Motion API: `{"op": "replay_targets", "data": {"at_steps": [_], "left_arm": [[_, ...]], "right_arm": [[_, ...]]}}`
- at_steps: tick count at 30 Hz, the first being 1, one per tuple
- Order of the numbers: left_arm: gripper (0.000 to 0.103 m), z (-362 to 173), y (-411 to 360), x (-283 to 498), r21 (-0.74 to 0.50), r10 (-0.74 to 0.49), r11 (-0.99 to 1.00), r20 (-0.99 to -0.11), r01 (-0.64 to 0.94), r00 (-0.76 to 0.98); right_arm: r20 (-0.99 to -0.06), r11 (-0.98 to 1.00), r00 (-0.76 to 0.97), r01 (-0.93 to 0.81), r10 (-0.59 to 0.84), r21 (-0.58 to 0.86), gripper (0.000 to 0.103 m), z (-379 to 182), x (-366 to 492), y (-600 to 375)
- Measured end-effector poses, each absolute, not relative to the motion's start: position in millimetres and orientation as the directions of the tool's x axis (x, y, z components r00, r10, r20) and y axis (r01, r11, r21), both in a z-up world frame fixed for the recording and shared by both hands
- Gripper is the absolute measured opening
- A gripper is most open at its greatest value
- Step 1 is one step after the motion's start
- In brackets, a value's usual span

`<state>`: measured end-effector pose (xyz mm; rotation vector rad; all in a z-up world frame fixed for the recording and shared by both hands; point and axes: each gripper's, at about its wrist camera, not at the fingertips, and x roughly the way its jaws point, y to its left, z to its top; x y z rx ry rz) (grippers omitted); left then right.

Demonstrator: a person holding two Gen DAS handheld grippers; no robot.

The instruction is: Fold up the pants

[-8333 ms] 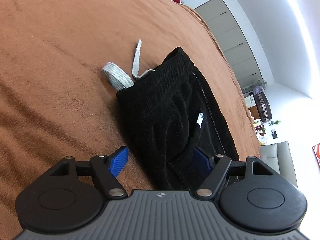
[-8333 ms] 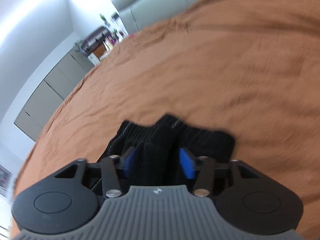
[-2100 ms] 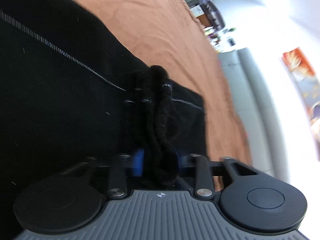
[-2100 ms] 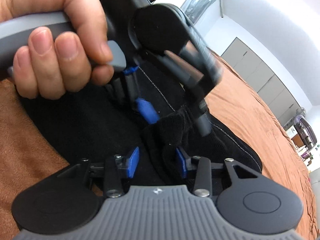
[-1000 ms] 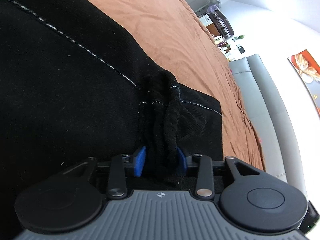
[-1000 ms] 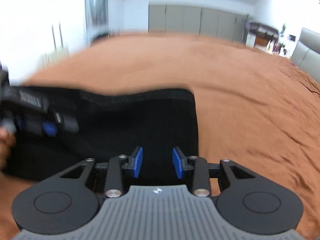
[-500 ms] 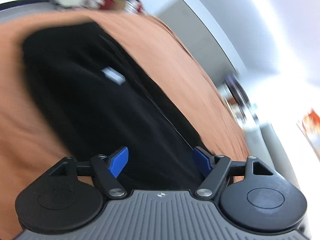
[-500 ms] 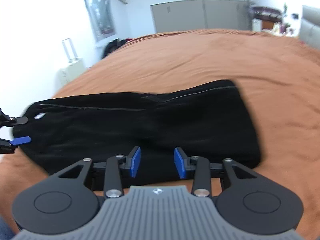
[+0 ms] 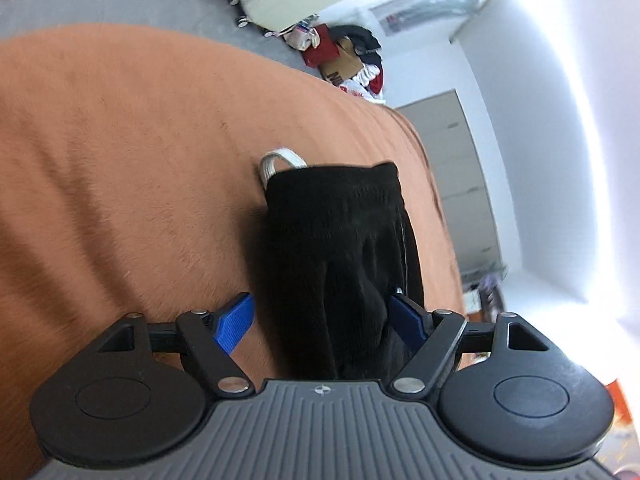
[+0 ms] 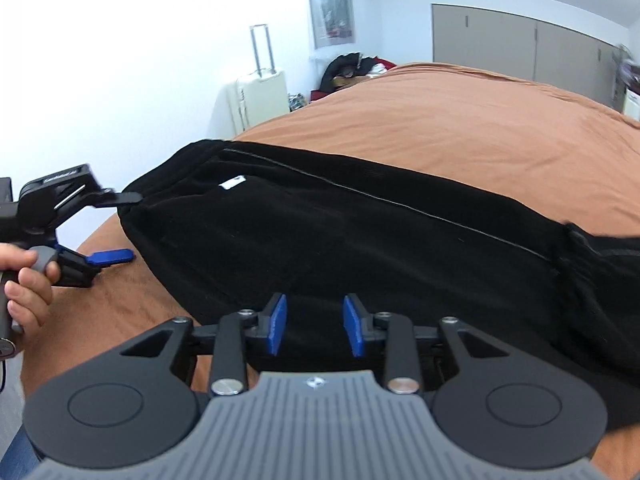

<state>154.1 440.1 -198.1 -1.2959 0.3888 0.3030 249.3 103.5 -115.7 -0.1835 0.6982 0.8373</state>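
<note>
The black pants lie stretched lengthwise on the brown bedspread.

Left claw: blue fingers spread wide, straddling the end of the garment. The fabric sits between the fingers without being clamped. Ahead of this claw the pants bunch up narrow, and a grey-white drawstring loop pokes out at their far end. From the right wrist view the same claw appears at the left, held by the person's left hand. Its upper finger rests at the edge of the cloth and its lower finger lies on the bedspread. White lettering runs along its black housing; it is too small to read.

Right claw: fingers parted with a moderate gap, nothing gripped. It hovers just short of the near long edge of the pants.

Labels: a small white tag sits on the pants ahead and left of the right claw; any print on it is illegible. A thin pale seam line runs along the garment beyond that claw.

Background: a cream suitcase stands against the wall.
</note>
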Motion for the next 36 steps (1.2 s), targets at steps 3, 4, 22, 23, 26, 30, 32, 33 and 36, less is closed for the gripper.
{"op": "replay_targets", "data": {"at_steps": [3,4,22,23,26,30,32,33,36], "left_arm": [[0.089,-202.0,449.2,156.1,-0.88,0.027,0.247,-0.412,-0.405,0.911],[0.089,-203.1,451.8,159.0,-0.886,0.034,0.243,-0.4,-0.396,0.916],[0.044,-165.8,428.0,184.9,-0.802,0.115,0.439,-0.397,-0.405,0.91],[0.043,-156.0,421.9,186.7,-0.785,0.12,0.479,-0.385,-0.393,0.915],[0.042,-132.6,405.6,192.3,-0.751,0.125,0.559,-0.342,-0.351,0.931],[0.042,-102.2,368.1,202.9,-0.652,0.119,0.701,-0.291,-0.288,0.949],[0.042,-87.5,342.7,209.6,-0.568,0.105,0.783,-0.282,-0.254,0.954],[0.042,-83.3,329.3,212.4,-0.529,0.099,0.814,-0.28,-0.24,0.955],[0.042,-72.5,288.5,225.3,-0.396,0.077,0.898,-0.283,-0.19,0.956]], "right_arm": [[-0.632,0.663,0.464,-0.741,0.621,0.107,0.026,-124.9,257.4,123.9],[-0.631,0.663,0.463,-0.741,0.622,0.109,0.025,-127.4,260.3,131.1],[-0.651,0.654,0.404,-0.732,0.643,0.193,0.028,-191.1,270.5,152.4],[-0.64,0.661,0.411,-0.722,0.649,0.206,0.028,-190.9,269.5,148.2],[-0.607,0.679,0.433,-0.689,0.666,0.254,0.028,-185.5,268.0,130.8],[-0.573,0.706,0.468,-0.638,0.673,0.308,0.029,-176.3,270.0,103.6],[-0.56,0.723,0.491,-0.608,0.667,0.328,0.029,-172.4,271.4,88.6],[-0.555,0.733,0.503,-0.589,0.662,0.34,0.029,-170.8,272.5,79.6],[-0.544,0.756,0.534,-0.544,0.647,0.365,0.029,-167.8,274.1,58.9]]}}
